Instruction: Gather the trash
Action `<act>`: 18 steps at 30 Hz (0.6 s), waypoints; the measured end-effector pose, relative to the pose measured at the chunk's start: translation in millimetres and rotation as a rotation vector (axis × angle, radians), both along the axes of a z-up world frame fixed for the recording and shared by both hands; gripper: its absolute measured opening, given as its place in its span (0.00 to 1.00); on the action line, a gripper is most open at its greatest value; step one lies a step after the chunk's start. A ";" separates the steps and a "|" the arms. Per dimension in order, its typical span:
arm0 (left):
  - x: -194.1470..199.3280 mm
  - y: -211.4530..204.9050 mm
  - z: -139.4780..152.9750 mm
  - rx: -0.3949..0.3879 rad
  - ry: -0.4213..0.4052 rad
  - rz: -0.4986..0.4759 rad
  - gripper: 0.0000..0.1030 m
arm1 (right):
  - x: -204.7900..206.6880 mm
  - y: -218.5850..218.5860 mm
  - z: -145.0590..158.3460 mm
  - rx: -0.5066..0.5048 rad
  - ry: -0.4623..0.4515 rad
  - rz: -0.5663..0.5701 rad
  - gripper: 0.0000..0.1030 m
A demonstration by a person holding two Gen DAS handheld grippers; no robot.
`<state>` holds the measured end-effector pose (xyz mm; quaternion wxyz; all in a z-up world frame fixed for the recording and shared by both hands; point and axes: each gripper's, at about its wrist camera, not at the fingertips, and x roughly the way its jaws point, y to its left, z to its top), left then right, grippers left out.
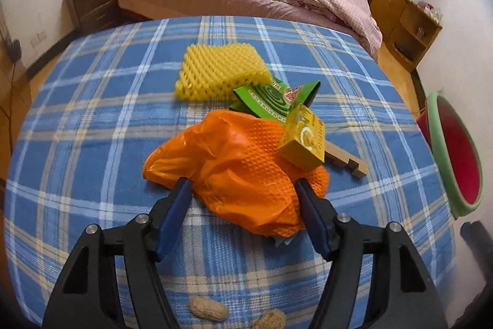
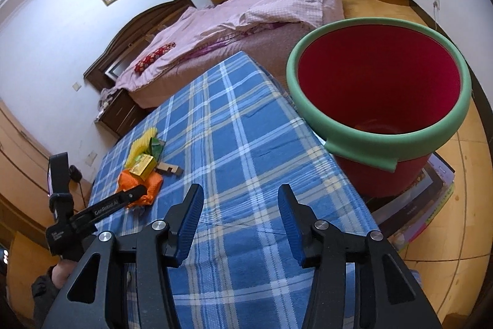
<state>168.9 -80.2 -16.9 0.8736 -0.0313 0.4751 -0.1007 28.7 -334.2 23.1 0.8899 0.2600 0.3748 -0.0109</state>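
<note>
Bedroom, blue plaid-covered counter (image 1: 92, 113). Crumpled orange plastic bag (image 1: 234, 162) mid-counter among trash, between spread jaws of left hand-held gripper (image 1: 242, 187), pads not pressing. Right hand-held gripper (image 2: 240, 199) released, empty, near red bucket with green foam rim (image 2: 379, 141).

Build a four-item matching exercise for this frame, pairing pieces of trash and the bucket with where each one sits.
Things:
1. orange plastic bag
2. yellow foam net
3. small yellow box
4. red bucket

Places:
A. off the table's edge, green rim, nothing visible inside
B. farthest piece of the pile, flat on the plaid cloth
C. between the open fingers of the left tool
D. perched on the orange bag's far edge, tilted

Pairs: 1-C, 2-B, 3-D, 4-A
</note>
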 end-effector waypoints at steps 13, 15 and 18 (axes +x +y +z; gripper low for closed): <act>-36.2 22.3 39.0 -0.253 -0.058 -0.055 0.14 | 0.6 8.4 -3.8 0.014 0.011 0.023 0.50; -41.4 26.7 46.3 -0.306 -0.063 -0.064 0.14 | 1.8 11.4 -4.4 0.022 0.015 0.031 0.50; -46.3 31.0 54.1 -0.368 -0.051 -0.093 0.14 | 2.8 16.3 -4.1 0.029 0.019 0.040 0.50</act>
